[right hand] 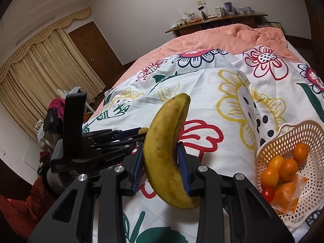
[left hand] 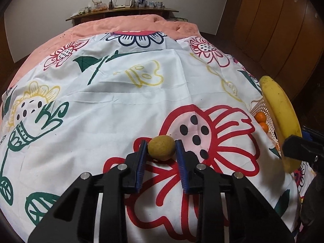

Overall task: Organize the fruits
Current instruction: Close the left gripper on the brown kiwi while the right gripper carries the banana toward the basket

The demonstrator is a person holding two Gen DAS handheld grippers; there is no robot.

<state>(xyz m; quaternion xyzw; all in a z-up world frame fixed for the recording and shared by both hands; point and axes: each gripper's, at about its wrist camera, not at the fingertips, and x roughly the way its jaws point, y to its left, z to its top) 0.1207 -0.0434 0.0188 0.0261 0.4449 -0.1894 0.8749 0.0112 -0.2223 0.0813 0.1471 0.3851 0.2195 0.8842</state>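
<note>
The right gripper (right hand: pixel 161 164) pinches a ripe, soft, easily bruised speckled yellow banana (right hand: pixel 167 149) at mid-length left of the white perforated plastic basket (right hand: pixel 309 133), while the left gripper (left hand: pixel 161 154) stands spread around a small, light, firm-looking olive-yellow round fruit (left hand: pixel 161 150) on the flowered bedsheet (left hand: pixel 121 101), best gripped across its middle

The sheet (left hand: pixel 121 105) on the bed is white, printed with outlined flowers in red, yellow, dark green and navy, some with black dots. A salmon-pink quilt (left hand: pixel 129 23) lies at 12 o'clock. The banana (right hand: pixel 168 151) is yellow with brown freckles. The basket (right hand: pixel 309 139) is cream and perforated, holding orange fruits (right hand: pixel 287 169). The small fruit (left hand: pixel 161 147) is olive-brown.
</note>
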